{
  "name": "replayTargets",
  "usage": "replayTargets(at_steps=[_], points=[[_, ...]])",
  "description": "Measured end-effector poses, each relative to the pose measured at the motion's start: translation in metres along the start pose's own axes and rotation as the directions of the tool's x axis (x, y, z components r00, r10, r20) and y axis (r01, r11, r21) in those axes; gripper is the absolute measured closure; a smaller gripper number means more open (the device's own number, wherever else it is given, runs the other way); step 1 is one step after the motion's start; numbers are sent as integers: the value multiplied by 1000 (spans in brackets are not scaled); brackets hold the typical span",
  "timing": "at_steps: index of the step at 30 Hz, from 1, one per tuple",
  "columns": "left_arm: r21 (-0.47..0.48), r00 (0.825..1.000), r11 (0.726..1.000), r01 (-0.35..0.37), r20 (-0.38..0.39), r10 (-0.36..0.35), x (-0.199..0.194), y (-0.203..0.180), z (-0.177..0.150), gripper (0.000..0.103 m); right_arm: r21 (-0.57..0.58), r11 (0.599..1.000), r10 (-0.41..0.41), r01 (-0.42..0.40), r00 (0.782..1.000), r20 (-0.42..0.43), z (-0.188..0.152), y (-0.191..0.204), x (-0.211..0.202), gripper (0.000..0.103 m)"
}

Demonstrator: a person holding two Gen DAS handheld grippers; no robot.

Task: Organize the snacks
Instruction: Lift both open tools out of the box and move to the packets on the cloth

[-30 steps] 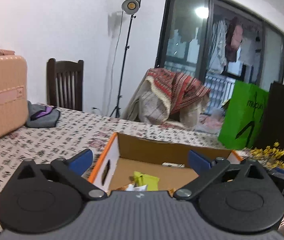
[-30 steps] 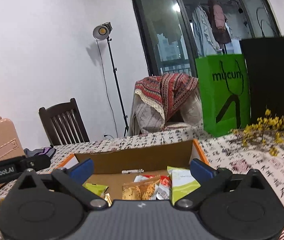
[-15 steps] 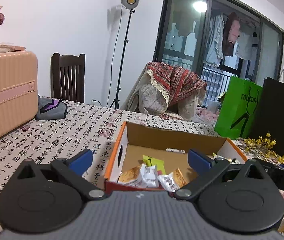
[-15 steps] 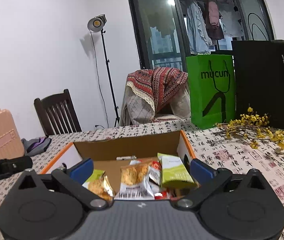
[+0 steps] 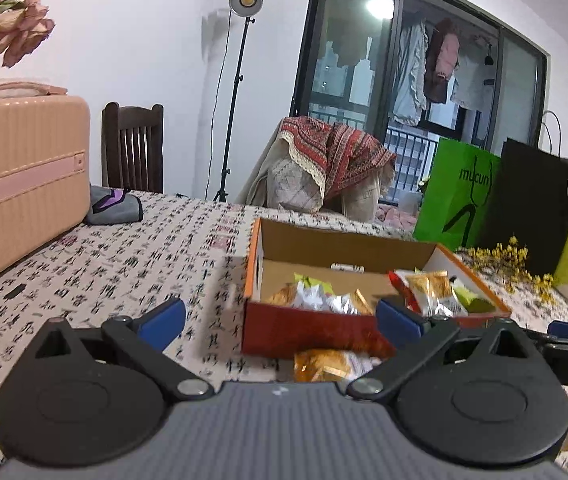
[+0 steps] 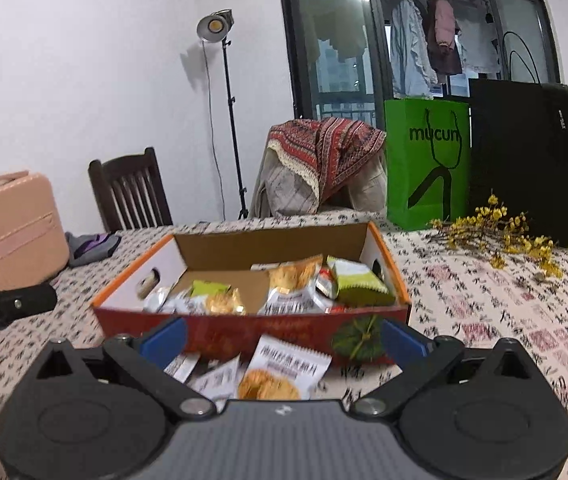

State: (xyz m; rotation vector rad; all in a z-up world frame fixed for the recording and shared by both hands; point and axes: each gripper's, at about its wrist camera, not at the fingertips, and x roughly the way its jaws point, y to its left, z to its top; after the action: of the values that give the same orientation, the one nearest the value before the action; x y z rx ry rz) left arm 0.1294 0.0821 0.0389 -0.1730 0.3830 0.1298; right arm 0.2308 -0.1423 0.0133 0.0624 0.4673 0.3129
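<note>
Step in hand: loose snack packets await collection into the box.
Both the left gripper (image 5: 280, 320) and right gripper (image 6: 282, 340) have fingers spread wide, holding nothing; packets (image 6: 284, 370) lie on the desk (image 6: 503, 312) against the cardboard box (image 6: 252, 330) front; next move calls for closing on one.

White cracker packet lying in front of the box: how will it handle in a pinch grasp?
The white cracker packet looks like a thin, glossy film pouch, so probably light and floppy, sagging if pinched at an edge. The film may be slippery. The crackers pictured on it suggest brittle contents, so a hard squeeze would likely crush them.
</note>
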Motion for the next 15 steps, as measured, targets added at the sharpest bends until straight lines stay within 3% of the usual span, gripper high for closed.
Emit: replayTargets(at_steps=[15], points=[[-3, 996, 1000, -19, -88, 19, -3, 28, -35, 0, 6, 999, 46, -46, 989, -138, -36, 4, 7, 0]])
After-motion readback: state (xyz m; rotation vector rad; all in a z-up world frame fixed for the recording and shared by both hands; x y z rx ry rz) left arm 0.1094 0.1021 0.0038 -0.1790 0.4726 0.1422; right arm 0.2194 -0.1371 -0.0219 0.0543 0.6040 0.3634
